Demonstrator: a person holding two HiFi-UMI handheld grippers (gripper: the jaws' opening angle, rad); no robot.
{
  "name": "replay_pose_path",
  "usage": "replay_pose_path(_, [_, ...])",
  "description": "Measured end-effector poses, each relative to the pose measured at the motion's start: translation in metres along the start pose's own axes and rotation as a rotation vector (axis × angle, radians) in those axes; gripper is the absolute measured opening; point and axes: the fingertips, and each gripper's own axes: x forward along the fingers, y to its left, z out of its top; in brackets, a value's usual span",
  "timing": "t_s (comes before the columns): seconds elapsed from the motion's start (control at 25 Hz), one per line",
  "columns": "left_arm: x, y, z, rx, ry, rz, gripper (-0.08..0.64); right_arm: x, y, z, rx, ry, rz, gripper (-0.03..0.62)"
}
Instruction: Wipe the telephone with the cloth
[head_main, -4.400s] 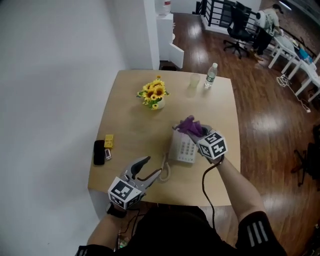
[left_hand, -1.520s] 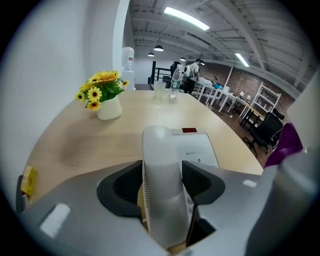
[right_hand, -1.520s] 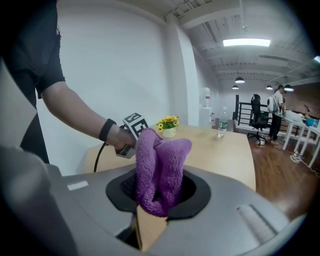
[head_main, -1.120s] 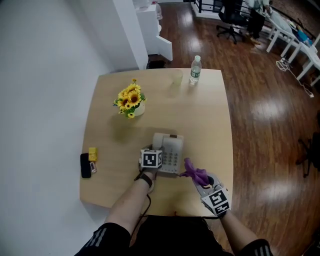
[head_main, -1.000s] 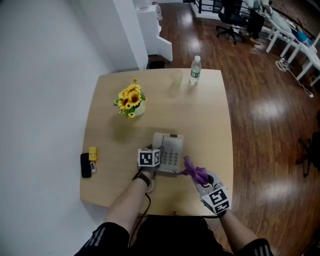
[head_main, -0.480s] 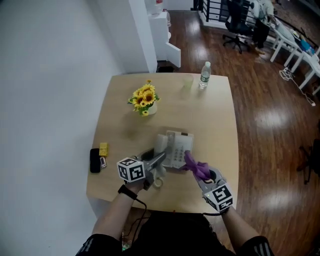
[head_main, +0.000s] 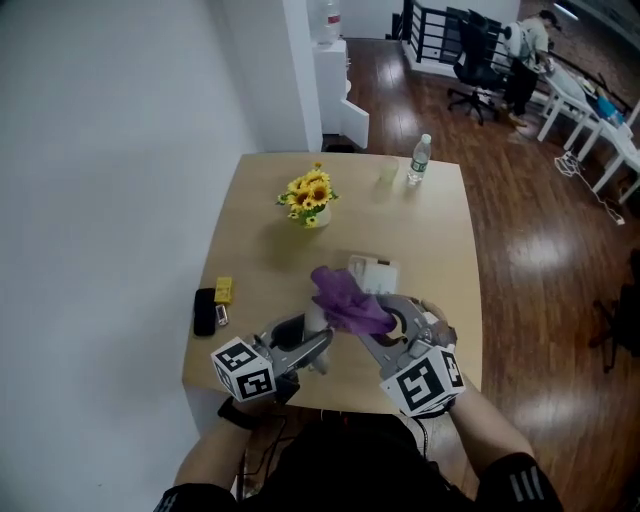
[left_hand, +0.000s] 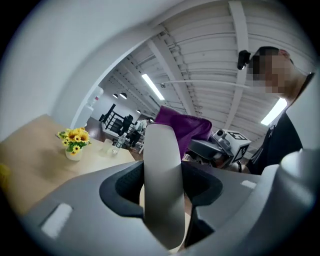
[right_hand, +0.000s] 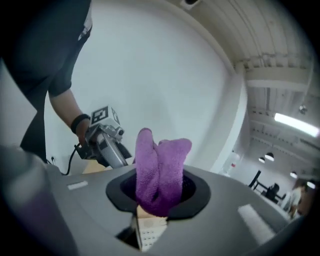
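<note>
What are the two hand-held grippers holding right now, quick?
Left hand-held gripper: closed on the phone handset.
Right hand-held gripper: closed on the purple cloth.

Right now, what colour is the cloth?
Purple. The cloth shows best in the right gripper view.

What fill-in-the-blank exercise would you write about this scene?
The right gripper is shut on a ____ cloth.
The left gripper holds the ____ of the telephone.
The sunflowers on the table are ____.
Missing words: purple; handset; yellow.
</note>
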Motion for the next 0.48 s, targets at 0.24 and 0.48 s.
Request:
replay_pose_path(0.24, [-0.035,-0.022,-0.002,0.077,0.007,0.015,0.218,0.008,0.051,0.029,-0.135,0.052,0.066,0.097])
replay_pose_path(0.48, [-0.061,-0.046,0.012,-0.014,-0.066,-0.088,0.218,-0.005,0.099,0.037,-0.067,0.035,0.163,0.095])
